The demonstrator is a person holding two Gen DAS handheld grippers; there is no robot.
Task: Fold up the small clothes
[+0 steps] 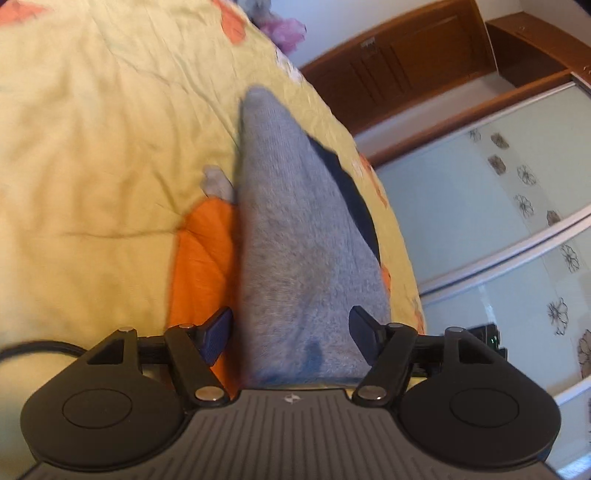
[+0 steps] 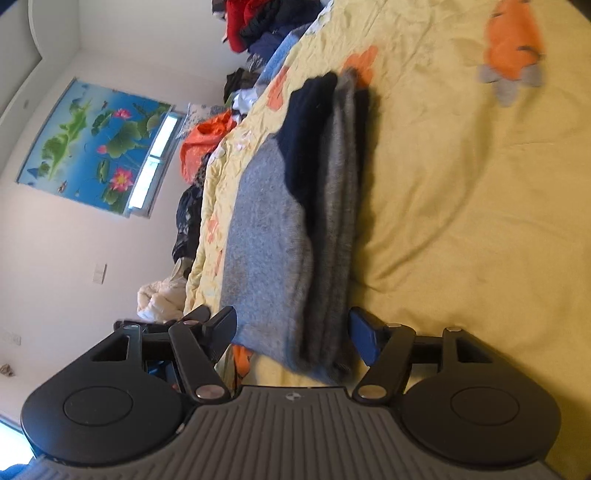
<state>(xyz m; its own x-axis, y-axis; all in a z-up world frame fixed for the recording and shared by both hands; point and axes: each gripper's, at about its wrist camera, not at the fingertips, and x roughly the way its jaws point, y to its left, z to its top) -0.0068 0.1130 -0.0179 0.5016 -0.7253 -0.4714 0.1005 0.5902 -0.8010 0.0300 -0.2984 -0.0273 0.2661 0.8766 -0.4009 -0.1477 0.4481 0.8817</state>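
Note:
A folded grey sock bundle (image 1: pixel 295 221) with a navy part (image 1: pixel 351 184) lies flat on the yellow flowered bedspread (image 1: pixel 92 147). My left gripper (image 1: pixel 291 330) is open, and the bundle's near end lies between its fingers; I see no pad squeezing it. From the opposite end, the right wrist view shows the same bundle (image 2: pixel 266 240) stacked in layers, navy (image 2: pixel 306 129) beside darker grey. My right gripper (image 2: pixel 293 332) is open too. Its fingers stand on either side of the bundle's near end, not pinching it.
The bundle lies close to the bed's edge (image 1: pixel 402 240), with a mirrored wardrobe (image 1: pixel 480 203) beyond. Heaps of loose clothes (image 2: pixel 258 22) and an orange garment (image 2: pixel 203 140) line the bed's other side. Bare bedspread (image 2: pixel 461 203) stretches away from the bundle.

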